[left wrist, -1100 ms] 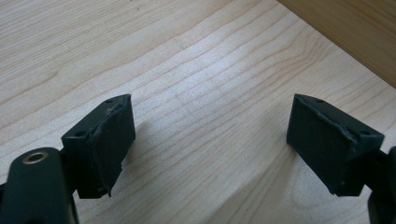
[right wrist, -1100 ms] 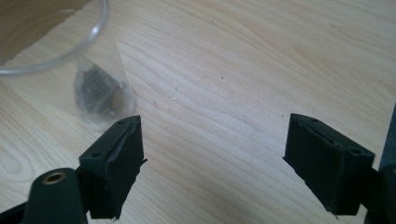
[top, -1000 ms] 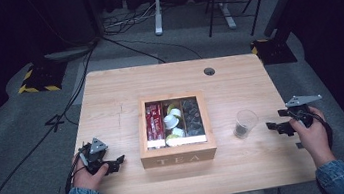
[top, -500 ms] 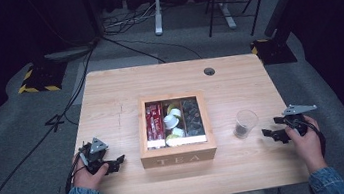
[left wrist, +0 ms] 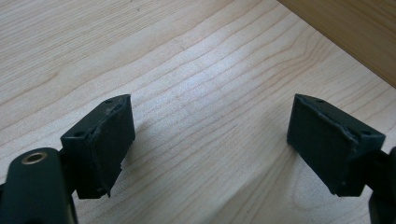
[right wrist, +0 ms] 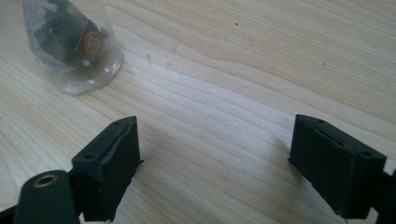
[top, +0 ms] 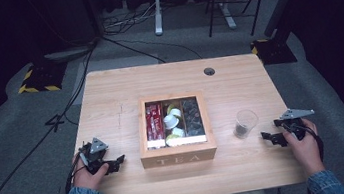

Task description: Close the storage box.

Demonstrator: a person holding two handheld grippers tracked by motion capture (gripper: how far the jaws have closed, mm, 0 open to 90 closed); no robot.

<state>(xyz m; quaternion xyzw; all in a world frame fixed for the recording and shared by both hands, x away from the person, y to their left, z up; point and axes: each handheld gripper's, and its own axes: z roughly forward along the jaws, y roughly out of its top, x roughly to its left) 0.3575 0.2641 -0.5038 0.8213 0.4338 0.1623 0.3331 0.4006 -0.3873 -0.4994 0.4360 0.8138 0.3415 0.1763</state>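
From the high view, a wooden tea box (top: 179, 157) sits in the middle of the table (top: 109, 92), with the word TEA on its front wall. A small clear glass (top: 245, 123) stands upright just to the right of the tea box, with something dark at its bottom. The right gripper (top: 268, 138) rests low by the table, to the right of the glass and a bit nearer the person. It points toward the glass, and its jaws have just been opening, with nothing between them. The left gripper (top: 116, 161) sits on the other side of the tea box, near its left wall, so the right hand is the nearer one to the glass. The tea box holds red packets, white cups and dark things, but they are too small to name for sure.

In the left gripper view, the left gripper (left wrist: 210, 140) has its jaws spread wide over bare wood and holds nothing. A corner of the tea box (left wrist: 355, 32) shows at the top right.

In the right gripper view, the right gripper (right wrist: 215, 158) is wide open and empty too. The glass (right wrist: 70, 42) lies ahead and off to the left of the jaws, not between them, so I think the gripper must swing that way to reach it. The top of the glass is cut off, and I cannot tell what the dark stuff inside is.
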